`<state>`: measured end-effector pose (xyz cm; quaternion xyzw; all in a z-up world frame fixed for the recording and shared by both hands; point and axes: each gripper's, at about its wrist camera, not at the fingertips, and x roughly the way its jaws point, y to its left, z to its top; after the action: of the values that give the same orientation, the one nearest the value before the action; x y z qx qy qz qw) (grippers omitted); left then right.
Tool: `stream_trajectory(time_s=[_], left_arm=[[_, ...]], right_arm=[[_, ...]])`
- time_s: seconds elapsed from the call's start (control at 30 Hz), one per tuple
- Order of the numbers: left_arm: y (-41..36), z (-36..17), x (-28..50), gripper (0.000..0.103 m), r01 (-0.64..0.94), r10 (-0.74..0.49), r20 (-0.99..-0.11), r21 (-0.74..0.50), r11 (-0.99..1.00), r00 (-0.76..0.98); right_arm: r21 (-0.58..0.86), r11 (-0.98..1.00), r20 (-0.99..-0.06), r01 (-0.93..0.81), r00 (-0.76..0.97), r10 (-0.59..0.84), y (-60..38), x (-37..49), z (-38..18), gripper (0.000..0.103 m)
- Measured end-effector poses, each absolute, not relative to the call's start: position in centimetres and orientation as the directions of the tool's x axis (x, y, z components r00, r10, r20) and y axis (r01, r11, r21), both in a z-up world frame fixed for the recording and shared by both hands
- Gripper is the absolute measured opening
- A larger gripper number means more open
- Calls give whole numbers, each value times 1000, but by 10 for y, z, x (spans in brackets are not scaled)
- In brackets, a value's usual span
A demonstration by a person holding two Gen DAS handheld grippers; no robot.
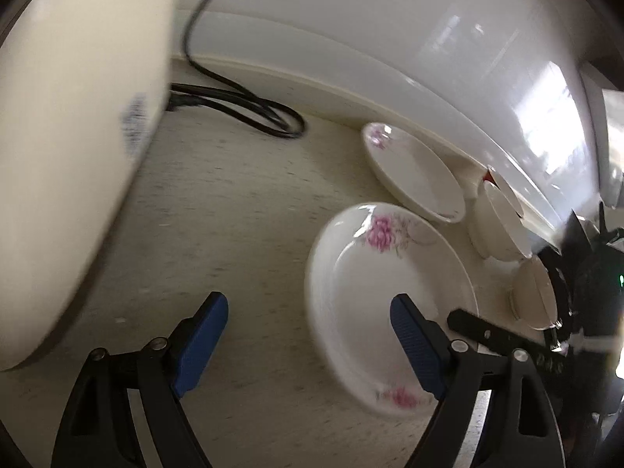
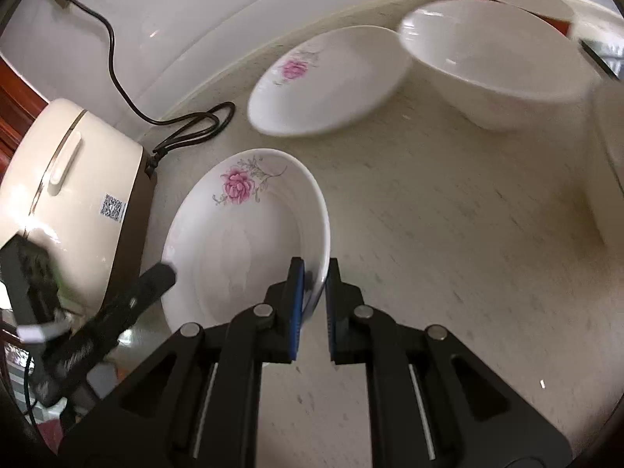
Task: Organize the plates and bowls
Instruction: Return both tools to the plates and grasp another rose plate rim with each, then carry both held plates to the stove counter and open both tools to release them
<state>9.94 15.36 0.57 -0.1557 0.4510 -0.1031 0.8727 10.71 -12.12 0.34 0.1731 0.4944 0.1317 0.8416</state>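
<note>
While my right gripper (image 2: 312, 300) pinched the near plate's (image 2: 241, 241) rim and my left gripper (image 1: 308, 335) gaped empty, nothing was stacked yet.

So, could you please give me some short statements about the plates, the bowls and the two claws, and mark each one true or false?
1. The right claw is shut on the rim of the near flowered plate. True.
2. The left claw grips a bowl. False: it is open and holds nothing.
3. A second flowered plate lies farther back, near the wall. True.
4. The white bowl is stacked inside the near flowered plate. False: it stands apart on the counter.
5. The rice cooker is to the right of the near flowered plate in the right wrist view. False: it is to its left.
</note>
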Motion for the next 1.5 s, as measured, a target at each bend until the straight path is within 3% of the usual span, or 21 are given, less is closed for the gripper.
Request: stream_trajectory(time_s=[0.13, 0.2, 0.23, 0.33, 0.83, 1.5], left_arm=[[137, 6, 104, 67, 64, -320, -766, -344, 937, 558], [129, 5, 104, 52, 74, -282, -781, -292, 954, 558], [126, 6, 105, 38, 83, -274, -787, -275, 958, 552], [117, 3, 109, 19, 103, -259, -795, -243, 965, 548], [136, 8, 96, 21, 84, -296, -784, -300, 950, 545], [189, 19, 60, 14, 11, -300, -767, -357, 934, 567]], right_arm=[[411, 911, -791, -38, 482, 377, -128, 93, 5, 13], [409, 912, -791, -27, 488, 369, -130, 88, 5, 13], [406, 914, -791, -26, 490, 365, -130, 86, 6, 13], [387, 922, -796, -27, 495, 348, -128, 83, 6, 15], [346, 938, -823, -6, 478, 307, -117, 85, 8, 22], [313, 940, -822, -133, 457, 338, -74, 68, 17, 17]])
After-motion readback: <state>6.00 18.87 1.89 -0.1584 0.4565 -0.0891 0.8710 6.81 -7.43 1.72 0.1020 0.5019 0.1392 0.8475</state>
